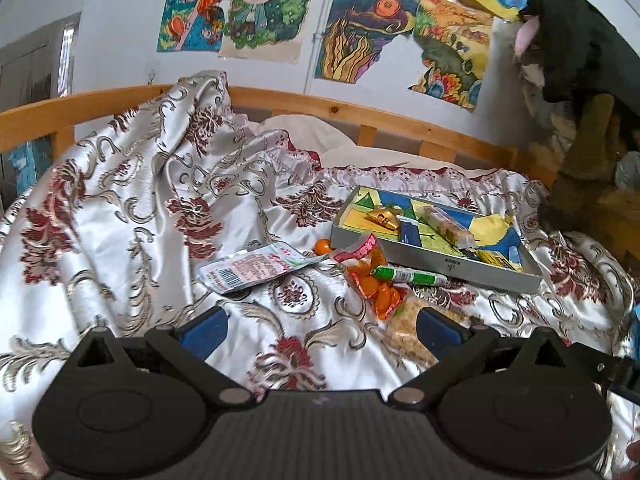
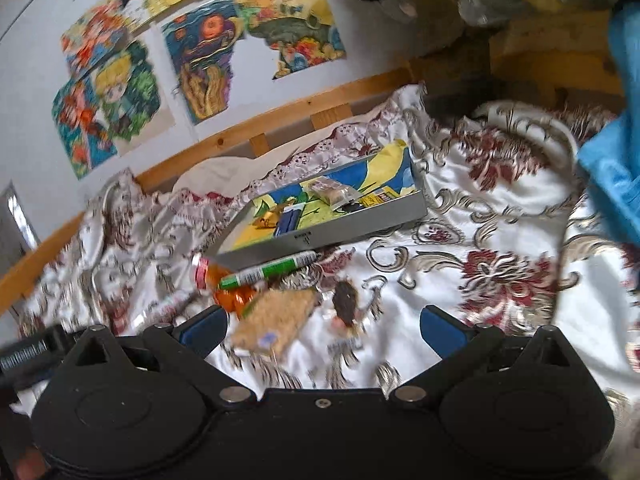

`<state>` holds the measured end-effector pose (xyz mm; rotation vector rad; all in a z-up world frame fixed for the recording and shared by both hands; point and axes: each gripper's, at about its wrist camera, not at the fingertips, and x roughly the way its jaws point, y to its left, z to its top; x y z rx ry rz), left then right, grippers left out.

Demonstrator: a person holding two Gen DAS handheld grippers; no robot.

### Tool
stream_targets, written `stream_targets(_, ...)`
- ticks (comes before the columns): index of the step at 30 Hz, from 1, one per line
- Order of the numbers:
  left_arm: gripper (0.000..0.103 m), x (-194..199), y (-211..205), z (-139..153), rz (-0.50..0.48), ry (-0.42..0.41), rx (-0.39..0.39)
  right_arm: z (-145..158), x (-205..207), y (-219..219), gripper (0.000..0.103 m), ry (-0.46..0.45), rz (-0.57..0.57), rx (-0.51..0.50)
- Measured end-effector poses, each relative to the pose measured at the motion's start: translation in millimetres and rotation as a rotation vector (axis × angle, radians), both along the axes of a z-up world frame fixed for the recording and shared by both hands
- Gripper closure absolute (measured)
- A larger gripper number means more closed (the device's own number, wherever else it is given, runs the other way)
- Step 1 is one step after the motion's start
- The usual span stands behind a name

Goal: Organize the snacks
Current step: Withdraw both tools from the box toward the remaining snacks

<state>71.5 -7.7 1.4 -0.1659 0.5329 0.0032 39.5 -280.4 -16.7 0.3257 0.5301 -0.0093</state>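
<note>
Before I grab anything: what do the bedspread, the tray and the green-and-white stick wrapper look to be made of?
Bedspread: glossy satin-like woven cloth, shiny folds. Tray: matte grey card or thin metal, can't tell; flat straight walls. Stick: glossy plastic film, probably; it glints.

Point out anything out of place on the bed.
Several snacks lie loose on the bedspread outside the tray: a green stick, an orange candy bag, a white pouch and a crumbly bar.
</note>
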Motion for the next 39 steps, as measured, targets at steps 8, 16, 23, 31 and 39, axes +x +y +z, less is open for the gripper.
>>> stream_targets(8, 0.001, -31.2, -0.5, -8.6, -0.013, -0.013, 0.056, 3.7, -38.5, 22.9, 0.001, -0.029, 0.016, -0.193)
stream_targets(16, 0.001, -48.5, -3.2, -8.6, -0.006, -0.027, 0.112, 4.0, -51.8, 19.4, 0.001, -0.035, -0.006, -0.213)
stream_targets(23, 0.001, -48.1, -7.6, -8.5, 0.001, -0.024, 0.139, 3.6, -57.4, 14.7, 0.001, -0.039, -0.007, -0.199)
stream_targets(31, 0.001, -38.8, -16.3, -9.9, -0.013, -0.021, 0.151, 1.7, -51.4, 11.2, 0.001, -0.013, -0.017, -0.192)
stream_targets(39, 0.001, -19.1, -31.1, -13.1, -0.043, -0.005, 0.174, 1.9, -29.0, 10.1, 0.001, 0.043, 0.003, -0.222)
